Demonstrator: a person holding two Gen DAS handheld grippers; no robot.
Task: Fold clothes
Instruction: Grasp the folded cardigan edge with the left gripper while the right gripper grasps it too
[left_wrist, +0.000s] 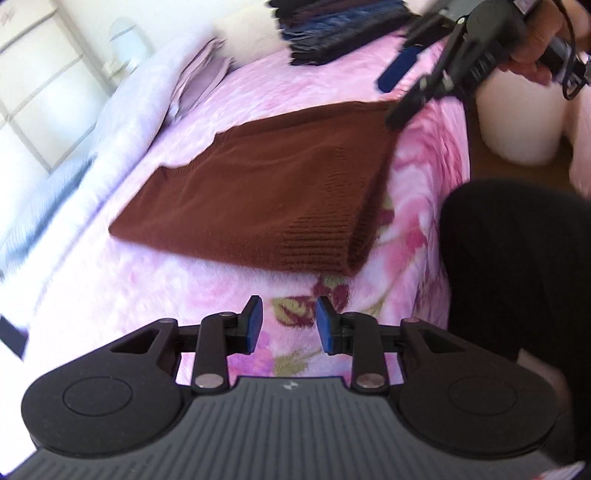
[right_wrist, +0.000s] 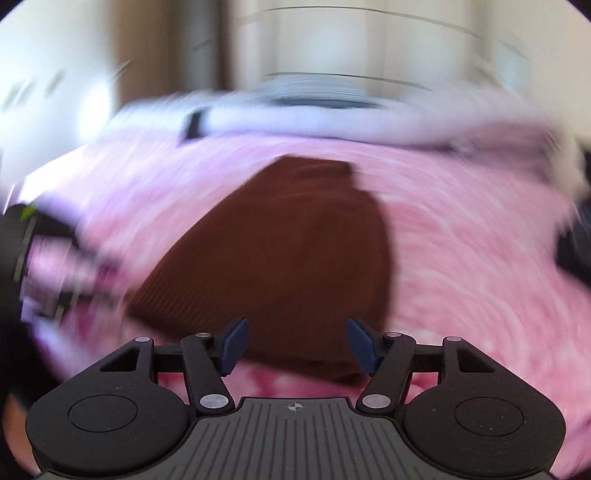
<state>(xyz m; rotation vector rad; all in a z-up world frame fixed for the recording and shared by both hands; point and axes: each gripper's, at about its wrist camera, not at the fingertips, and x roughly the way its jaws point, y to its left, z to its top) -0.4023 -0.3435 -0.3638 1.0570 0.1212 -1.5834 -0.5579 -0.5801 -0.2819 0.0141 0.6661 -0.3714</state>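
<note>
Both tongs, left (left_wrist: 289, 323) and right (right_wrist: 294, 345), stand released and empty above the folded brown knit sweater (left_wrist: 273, 192) near the bed's (left_wrist: 417, 206) front edge; soft, limp, light; best pinched at its ribbed hem.

Ribbed brown knit sweater (left_wrist: 258, 199) on fluffy pink blanket (left_wrist: 295, 74) (matt, plush).

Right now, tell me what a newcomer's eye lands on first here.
The folded brown sweater stands out, lying flat on the pink floral blanket near the bed's edge. Both grippers are open and empty: the left gripper hovers short of the sweater's ribbed hem, the right gripper over its other end.
</note>
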